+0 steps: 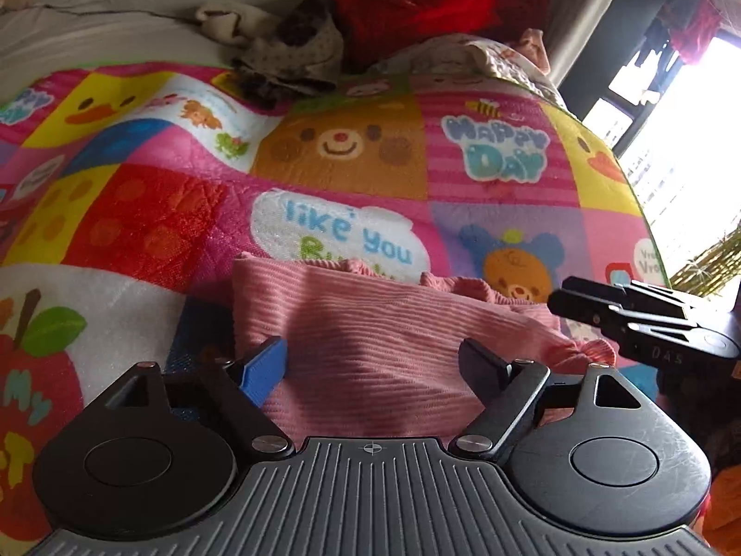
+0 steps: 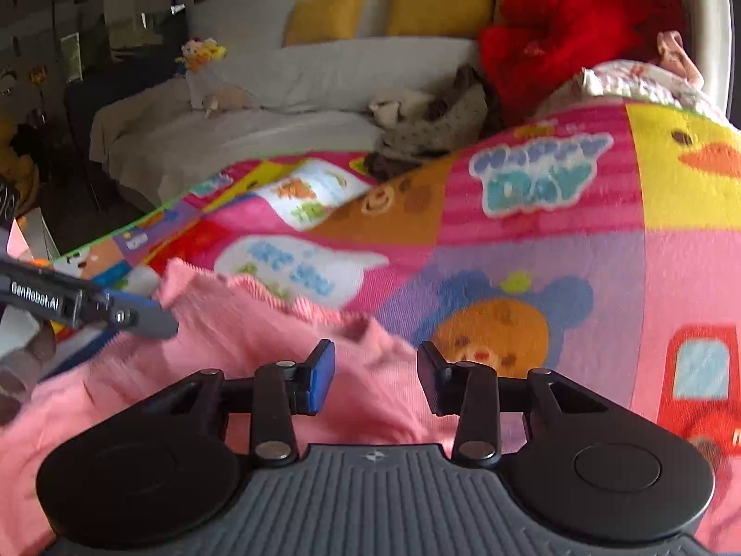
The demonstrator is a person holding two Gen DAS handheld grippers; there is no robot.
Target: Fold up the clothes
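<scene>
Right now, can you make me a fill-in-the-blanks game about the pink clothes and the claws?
1. The ribbed top between the claws is ____ in colour.
2. It lies on a quilt whose striped patch reads "Happy ____".
3. The left claw has its fingers ____, gripping nothing.
4. Behind the quilt, the cushions on the sofa are ____.

Missing words: pink; Day; open; yellow

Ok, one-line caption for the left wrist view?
Left gripper open over a pink ribbed garment on a cartoon patchwork quilt, right gripper at its edge.
</scene>
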